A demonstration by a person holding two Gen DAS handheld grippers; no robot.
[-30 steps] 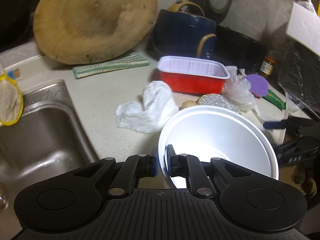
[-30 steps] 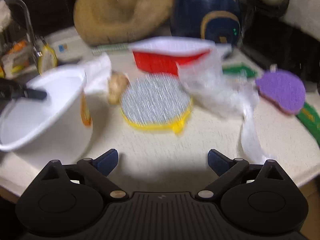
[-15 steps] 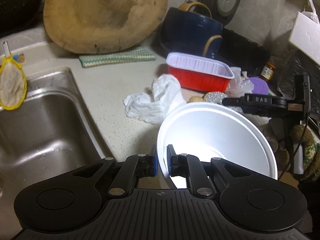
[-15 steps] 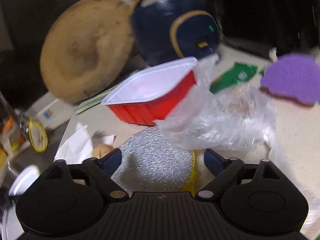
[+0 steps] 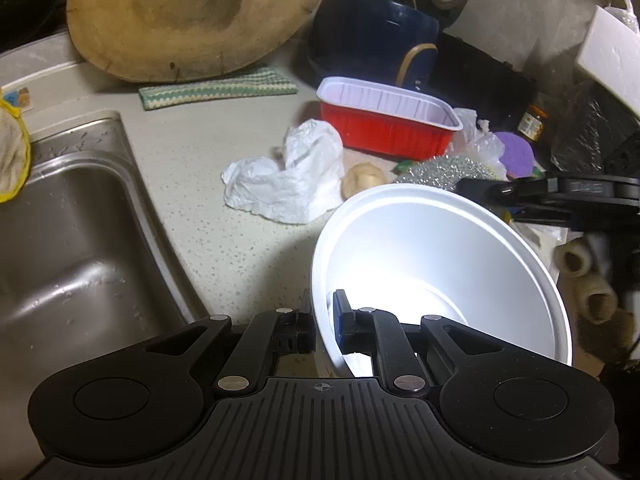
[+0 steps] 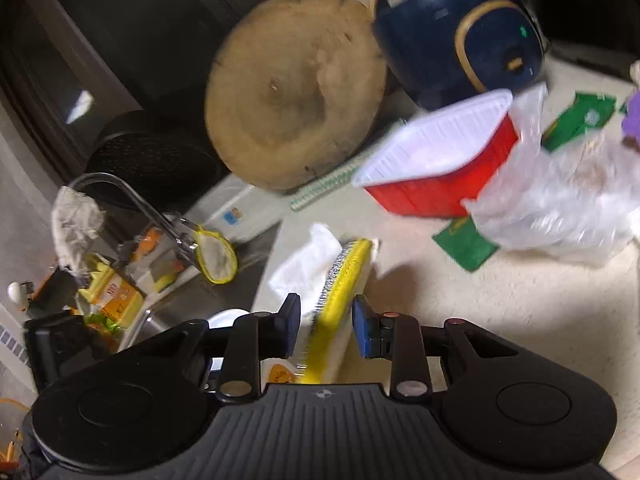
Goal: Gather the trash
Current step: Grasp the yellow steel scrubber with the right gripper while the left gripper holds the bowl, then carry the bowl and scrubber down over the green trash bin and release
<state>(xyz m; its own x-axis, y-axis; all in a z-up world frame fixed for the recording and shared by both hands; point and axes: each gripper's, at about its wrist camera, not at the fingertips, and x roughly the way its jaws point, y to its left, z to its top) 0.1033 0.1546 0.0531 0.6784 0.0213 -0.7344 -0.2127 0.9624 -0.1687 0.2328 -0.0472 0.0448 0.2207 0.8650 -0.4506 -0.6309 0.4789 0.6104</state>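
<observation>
— Speckled countertop (image 5: 208, 184) is lying beside a steel sink (image 5: 60, 240), with a round wooden chopping board (image 5: 192, 16) leaning at twelve o'clock. What is the left gripper (image 5: 322, 320) doing?

— It is pinching the near wall of a white foam bowl (image 5: 440, 264), jaws pressed nearly together on it, at about five o'clock from the crumpled white plastic bag (image 5: 288, 176).

— And the right gripper (image 6: 325, 330)?

— Its jaws have just been closing around a yellow-edged scouring pad (image 6: 340, 300) standing on edge between them; it is pinching the pad. A red tray (image 6: 436, 160) is sitting at one o'clock, a clear plastic bag (image 6: 560, 200) at two o'clock
</observation>
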